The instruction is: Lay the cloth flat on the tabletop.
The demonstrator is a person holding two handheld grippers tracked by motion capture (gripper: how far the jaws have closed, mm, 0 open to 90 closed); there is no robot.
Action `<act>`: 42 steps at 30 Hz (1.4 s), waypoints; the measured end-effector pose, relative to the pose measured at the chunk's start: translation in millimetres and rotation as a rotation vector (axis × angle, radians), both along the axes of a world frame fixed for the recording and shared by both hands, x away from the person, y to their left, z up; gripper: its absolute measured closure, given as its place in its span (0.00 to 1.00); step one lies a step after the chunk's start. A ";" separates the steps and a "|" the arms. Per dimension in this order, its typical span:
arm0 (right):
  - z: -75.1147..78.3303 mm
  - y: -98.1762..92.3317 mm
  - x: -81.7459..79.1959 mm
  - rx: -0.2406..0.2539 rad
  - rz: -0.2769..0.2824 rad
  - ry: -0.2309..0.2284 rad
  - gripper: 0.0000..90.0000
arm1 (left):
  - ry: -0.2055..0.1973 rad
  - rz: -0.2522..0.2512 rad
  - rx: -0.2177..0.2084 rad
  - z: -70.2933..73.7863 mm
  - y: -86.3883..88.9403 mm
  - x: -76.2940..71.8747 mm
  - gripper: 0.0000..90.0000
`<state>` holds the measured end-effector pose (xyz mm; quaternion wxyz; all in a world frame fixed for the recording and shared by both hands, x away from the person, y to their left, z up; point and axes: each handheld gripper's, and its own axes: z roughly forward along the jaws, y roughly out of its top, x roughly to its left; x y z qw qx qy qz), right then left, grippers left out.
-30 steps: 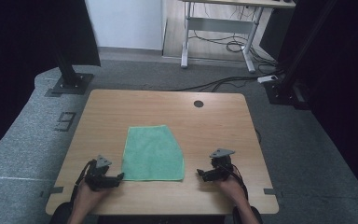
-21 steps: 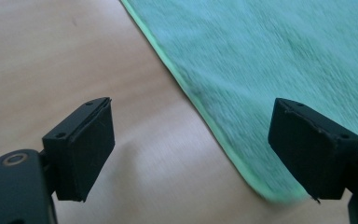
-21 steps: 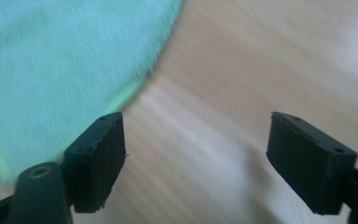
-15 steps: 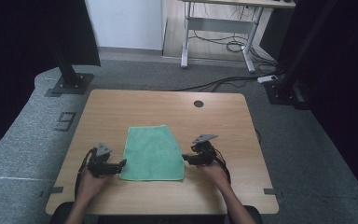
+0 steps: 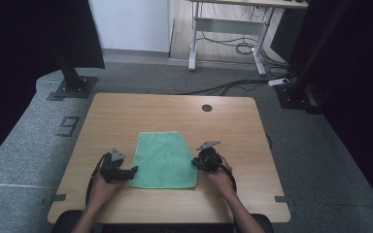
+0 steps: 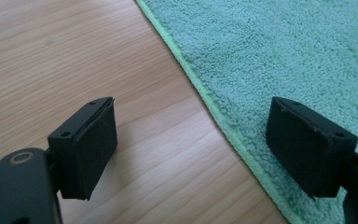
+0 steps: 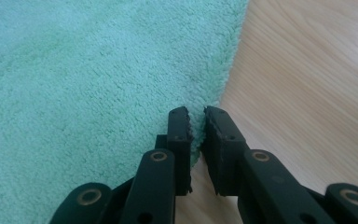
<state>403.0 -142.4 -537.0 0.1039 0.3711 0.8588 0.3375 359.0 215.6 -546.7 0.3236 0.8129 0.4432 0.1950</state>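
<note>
Wooden table (image 5: 126,116), one green towel (image 5: 162,158), two claws

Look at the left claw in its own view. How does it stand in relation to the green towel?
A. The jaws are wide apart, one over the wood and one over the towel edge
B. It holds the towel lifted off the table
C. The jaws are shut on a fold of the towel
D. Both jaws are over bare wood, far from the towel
A: the left claw has its jaws wide apart, straddling the hemmed edge of the green towel lying flat on the table.
</note>
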 end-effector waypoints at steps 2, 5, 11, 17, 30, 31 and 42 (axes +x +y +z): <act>1.3 -8.6 -2.4 -0.017 -0.008 0.008 0.87 | -0.002 -0.026 0.001 -0.2 -10.4 0.8 0.19; 5.5 -22.3 -0.2 -0.038 -0.035 0.000 0.68 | -0.008 -0.049 0.007 -0.3 -26.0 1.5 0.19; 14.5 -15.0 26.6 0.011 -0.046 -0.029 0.59 | -0.014 -0.038 0.013 -0.3 -29.1 -0.5 0.18; 14.1 4.0 54.2 0.010 -0.048 -0.036 0.59 | -0.018 -0.030 0.033 0.9 -27.2 -1.4 0.16; 15.8 16.3 55.6 -0.006 -0.027 -0.067 0.96 | 0.028 -0.007 -0.023 -0.8 -22.8 0.8 0.16; 28.9 18.8 49.2 0.017 -0.009 -0.096 0.96 | 0.029 -0.006 -0.026 -0.9 -22.7 0.9 0.16; 41.4 82.1 7.8 -0.023 0.212 -0.100 0.95 | 0.031 -0.004 -0.027 -0.9 -22.5 0.6 0.16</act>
